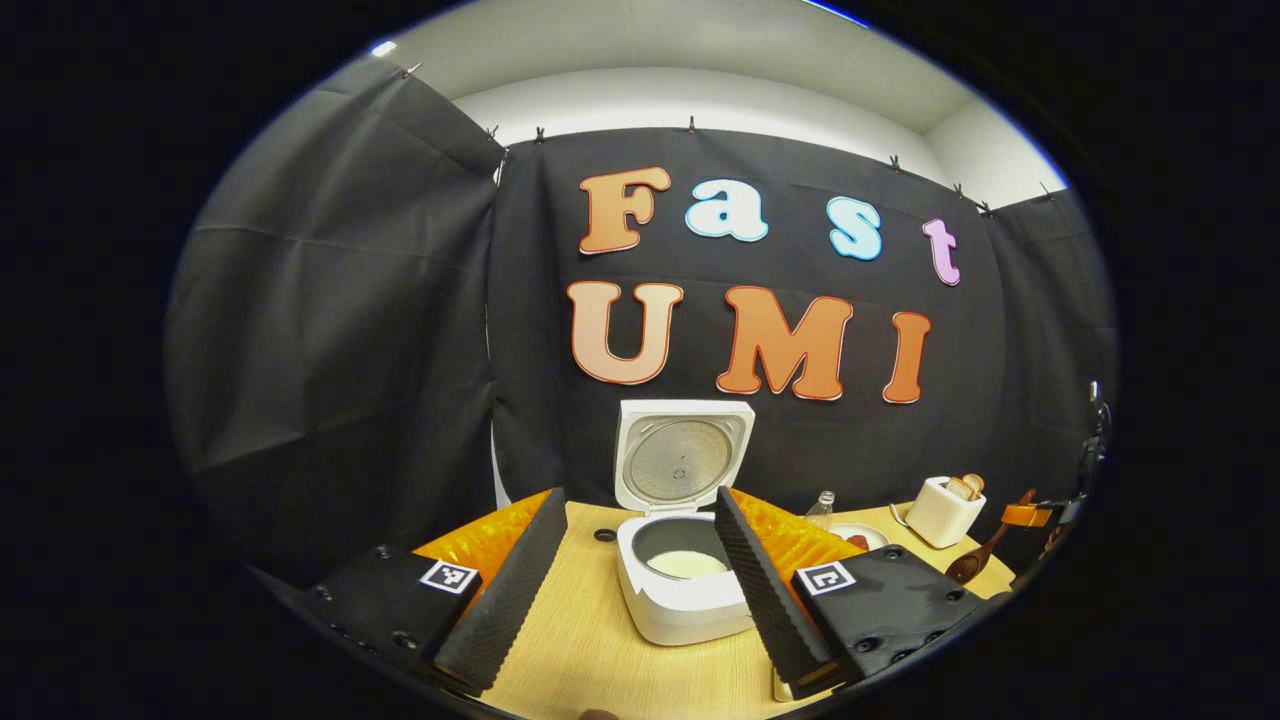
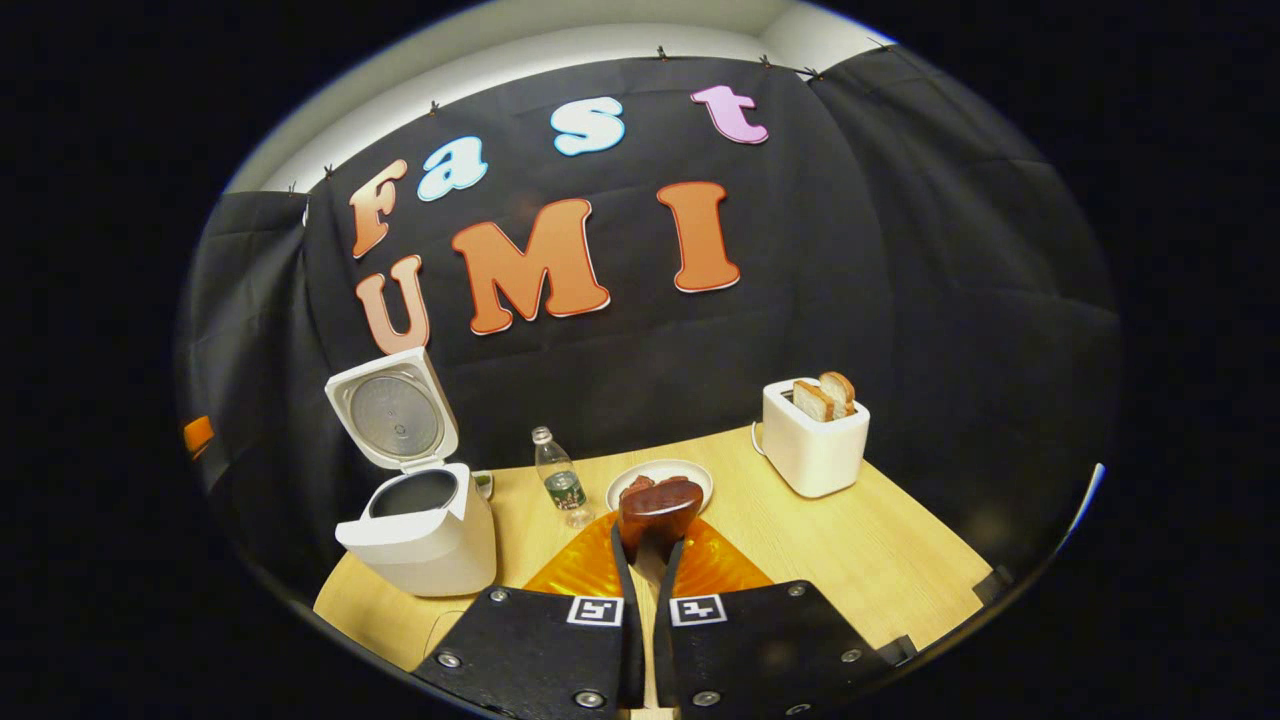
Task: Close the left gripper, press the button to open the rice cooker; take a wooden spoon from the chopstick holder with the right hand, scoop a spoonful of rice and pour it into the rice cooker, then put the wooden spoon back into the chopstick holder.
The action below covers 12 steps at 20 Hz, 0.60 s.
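I see the wooden table [image 2: 880, 560] first, and on it the rice cooker [image 1: 685, 590], my landmark, with its lid [image 1: 682, 450] standing upright and white rice in the inner pot [image 1: 686, 562], so the button step looks done. In the right gripper view, the toaster [image 2: 812, 450] with bread sits well to the right of the cooker; a plate [image 2: 690, 470] and a small water bottle [image 2: 560, 485] lie between them. My left gripper [image 1: 632, 575] hangs just in front of the cooker, its jaws spread wide and holding nothing. My right gripper [image 2: 648, 570] is clamped on the wooden spoon [image 2: 655, 512], bowl forward, off to the cooker's right (whether it carries rice I cannot tell). I judge the spoon light, stiff and a little slick; gripping low on the handle should stop it from twisting.
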Each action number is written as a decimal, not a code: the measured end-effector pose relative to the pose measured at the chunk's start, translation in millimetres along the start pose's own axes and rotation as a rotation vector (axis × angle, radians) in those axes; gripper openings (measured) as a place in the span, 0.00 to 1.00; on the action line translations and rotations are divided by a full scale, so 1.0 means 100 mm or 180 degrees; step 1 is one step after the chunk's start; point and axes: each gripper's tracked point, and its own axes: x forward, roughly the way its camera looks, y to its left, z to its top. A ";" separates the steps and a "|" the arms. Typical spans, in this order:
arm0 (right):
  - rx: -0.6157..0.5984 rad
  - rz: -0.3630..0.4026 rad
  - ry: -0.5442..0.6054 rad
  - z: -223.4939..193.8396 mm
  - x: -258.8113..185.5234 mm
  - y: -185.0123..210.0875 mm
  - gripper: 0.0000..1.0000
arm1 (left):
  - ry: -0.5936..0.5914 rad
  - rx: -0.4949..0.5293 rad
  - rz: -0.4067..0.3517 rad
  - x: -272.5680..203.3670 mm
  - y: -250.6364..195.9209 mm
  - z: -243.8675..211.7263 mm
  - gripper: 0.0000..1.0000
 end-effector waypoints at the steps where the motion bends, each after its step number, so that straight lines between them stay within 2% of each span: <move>1: 0.0044 -0.0015 0.0029 -0.07 0.02 -0.05 0.03 | 0.0012 -0.0004 -0.0003 0.00 -0.02 0.00 1.00; 9: 0.0353 -0.0042 0.0363 -0.65 0.38 -0.25 0.03 | 0.0109 0.0036 0.0169 -0.12 0.06 -0.09 1.00; 10: 0.0414 -0.0034 0.0382 -0.71 0.41 -0.27 0.00 | 0.0116 0.0051 0.0197 -0.13 0.09 -0.09 1.00; 12: 0.0504 -0.0041 0.0414 -0.81 0.46 -0.33 0.04 | 0.0120 0.0073 0.0256 -0.18 0.16 -0.09 1.00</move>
